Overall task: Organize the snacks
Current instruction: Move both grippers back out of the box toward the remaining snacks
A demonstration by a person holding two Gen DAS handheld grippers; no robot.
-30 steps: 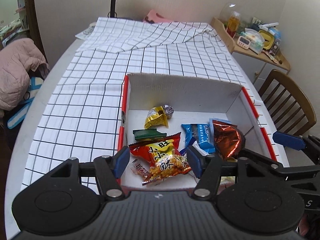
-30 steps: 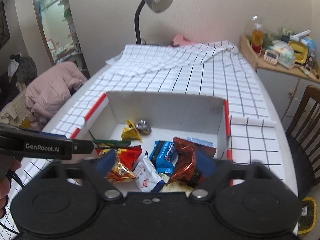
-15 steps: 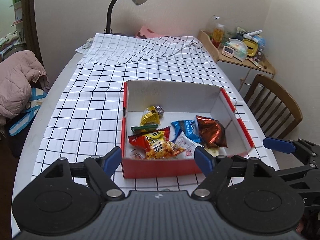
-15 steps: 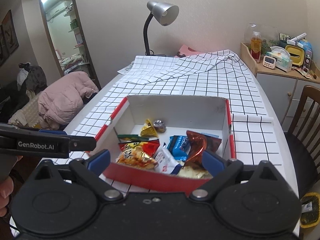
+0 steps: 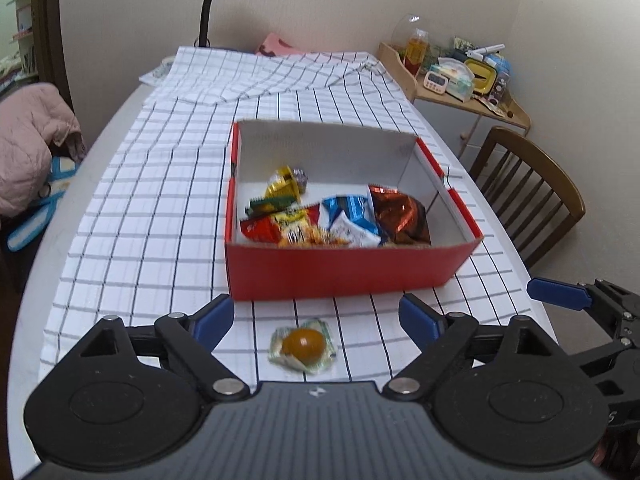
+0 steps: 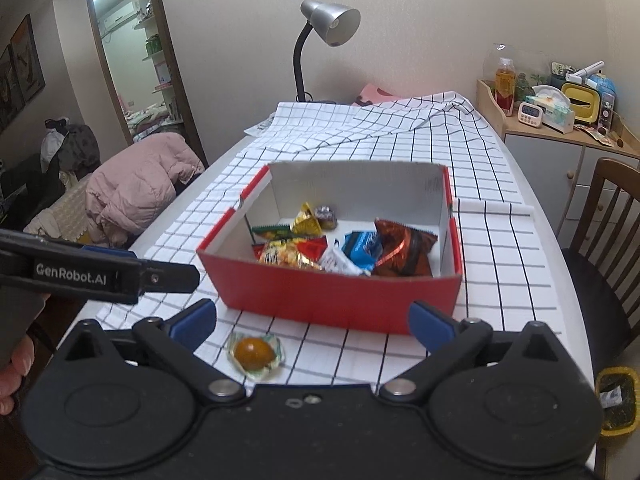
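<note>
A red box (image 5: 344, 270) (image 6: 332, 298) with a white inside stands on the checked tablecloth and holds several snack packets, among them a red-and-yellow bag (image 5: 288, 228) and a shiny brown bag (image 6: 404, 250). A clear-wrapped amber candy (image 5: 303, 344) (image 6: 254, 354) lies on the cloth in front of the box. My left gripper (image 5: 316, 316) is open and empty, with the candy just below its open fingers. My right gripper (image 6: 312, 320) is open and empty, in front of the box, with the candy near its left finger.
A desk lamp (image 6: 320, 36) stands at the table's far end. A wooden chair (image 5: 532, 184) and a cluttered side cabinet (image 6: 560, 112) are on the right. A pink jacket (image 6: 136, 188) lies left of the table. The near table edge is close below both grippers.
Both grippers have pulled back and away from the box. The box front and the wrapped candy in front of it have come into view.
</note>
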